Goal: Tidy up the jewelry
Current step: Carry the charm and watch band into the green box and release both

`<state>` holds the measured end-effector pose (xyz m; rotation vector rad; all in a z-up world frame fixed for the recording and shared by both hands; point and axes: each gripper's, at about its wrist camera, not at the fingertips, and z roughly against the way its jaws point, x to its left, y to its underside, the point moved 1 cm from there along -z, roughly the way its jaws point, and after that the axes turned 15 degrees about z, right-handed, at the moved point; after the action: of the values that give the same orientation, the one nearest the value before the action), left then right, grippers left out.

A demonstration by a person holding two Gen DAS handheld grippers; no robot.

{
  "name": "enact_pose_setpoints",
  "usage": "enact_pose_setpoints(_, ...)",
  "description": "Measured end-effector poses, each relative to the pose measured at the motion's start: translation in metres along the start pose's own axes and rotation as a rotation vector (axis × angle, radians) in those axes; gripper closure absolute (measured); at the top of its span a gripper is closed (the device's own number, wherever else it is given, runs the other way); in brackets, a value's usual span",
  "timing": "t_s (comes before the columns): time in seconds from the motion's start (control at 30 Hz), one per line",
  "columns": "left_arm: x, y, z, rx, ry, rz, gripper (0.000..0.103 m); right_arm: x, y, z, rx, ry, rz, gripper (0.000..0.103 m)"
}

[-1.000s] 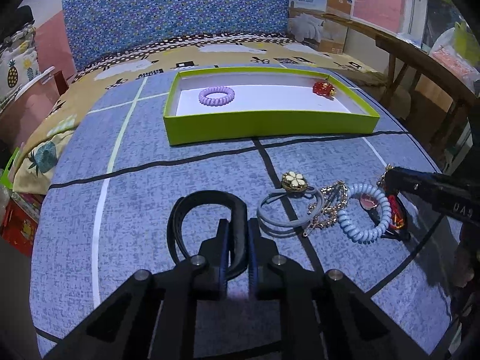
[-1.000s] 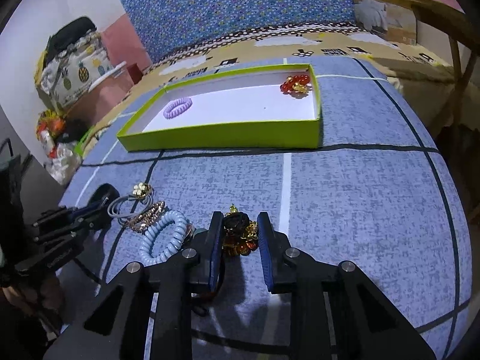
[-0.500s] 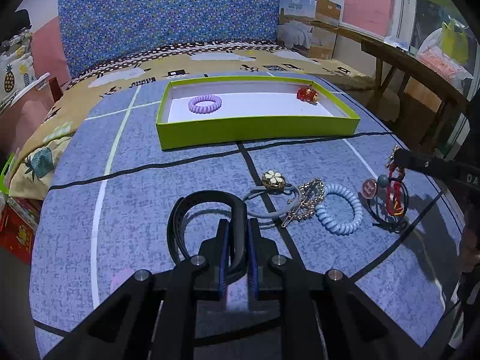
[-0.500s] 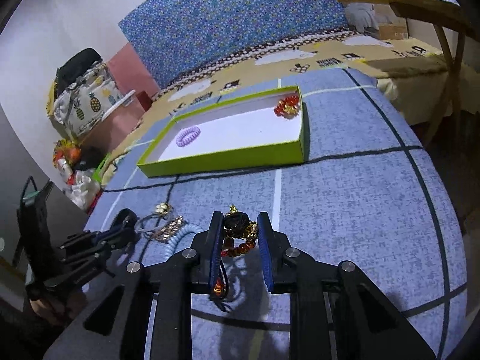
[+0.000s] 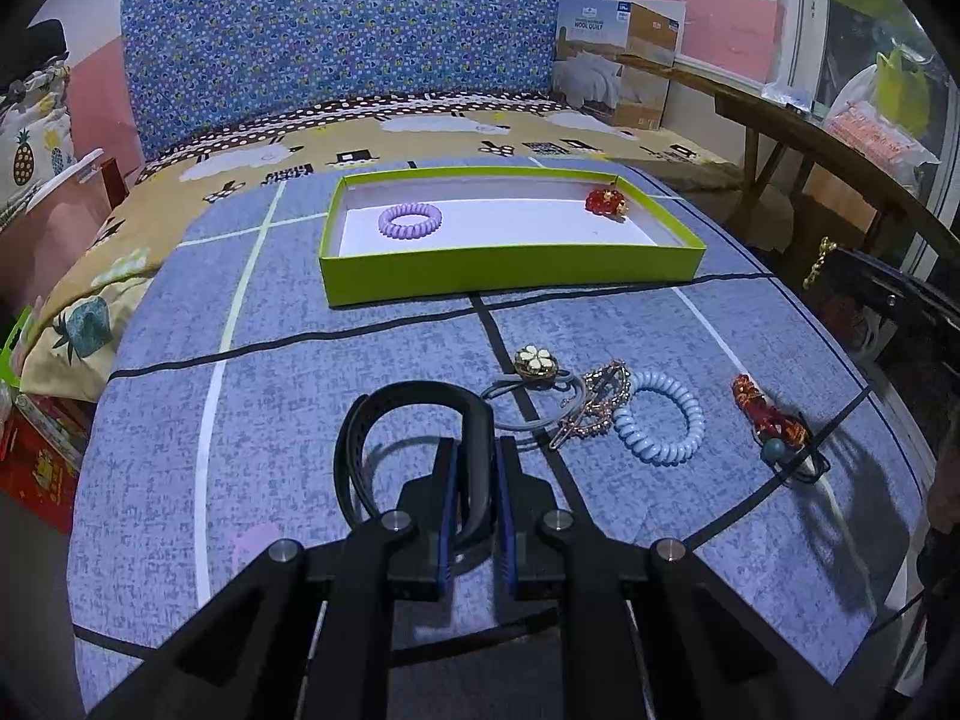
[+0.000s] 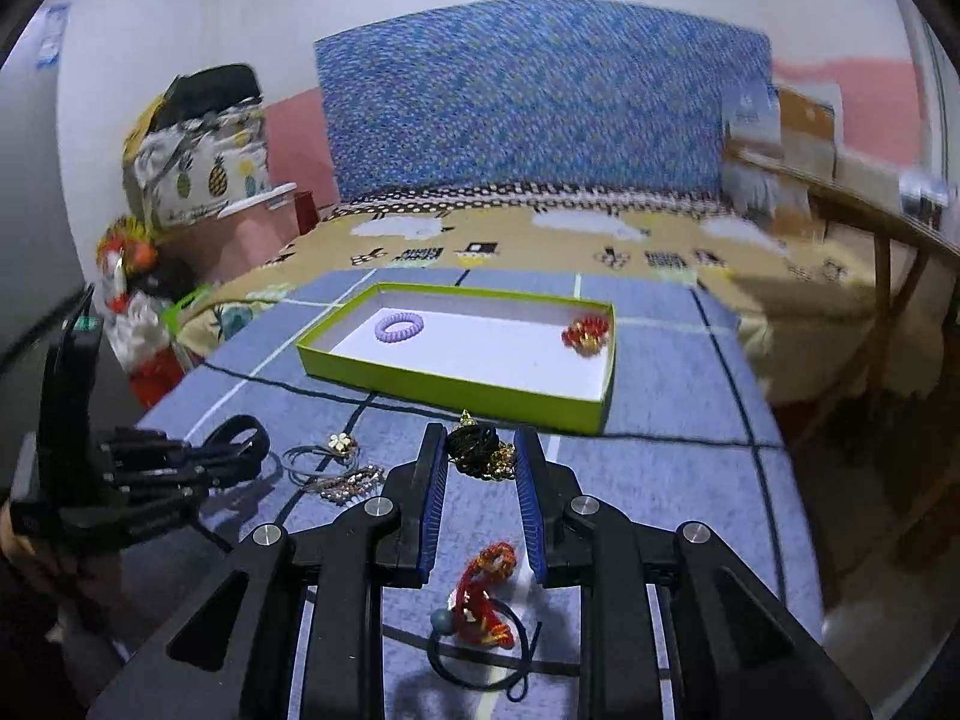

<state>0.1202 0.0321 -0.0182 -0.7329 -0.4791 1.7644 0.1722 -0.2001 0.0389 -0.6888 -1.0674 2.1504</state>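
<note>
Right gripper (image 6: 480,456) pinching black-and-gold beaded clip (image 6: 477,450), left gripper (image 5: 474,480) squeezing black plastic headband (image 5: 408,420); next, into green cardboard tray (image 6: 456,387).

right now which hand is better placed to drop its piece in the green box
Right. Its tongs already hold a black-and-gold piece lifted clear of the table, facing the box. The left tongs grip the headband still low beside the table.

A blue-grey lined cloth (image 5: 360,360), seemingly over a bed, carries a green tray (image 5: 510,282), hair ties and a clip.
</note>
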Motion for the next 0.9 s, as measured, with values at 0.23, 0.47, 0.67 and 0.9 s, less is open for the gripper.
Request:
enact_pose_setpoints(0.23,-0.001,-0.002,0.006,-0.014,0.013,0.003,0.091,-0.003,0.001,0.001,-0.026,-0.036,-0.016,0.080)
enact_pose_setpoints(0.47,-0.004,-0.010,0.017,-0.051,0.059,-0.007,0.091,-0.033,0.008,-0.006,-0.038,-0.145,-0.218,0.080)
enact_pose_setpoints(0.67,-0.011,-0.029,0.018,-0.086,0.089,-0.023,0.091,-0.039,-0.001,-0.016,-0.027,-0.152,-0.216,0.080)
enact_pose_setpoints(0.9,-0.014,-0.061,0.011,-0.132,0.099,-0.038,0.091,-0.041,-0.015,-0.038,-0.012,-0.159,-0.174,0.080)
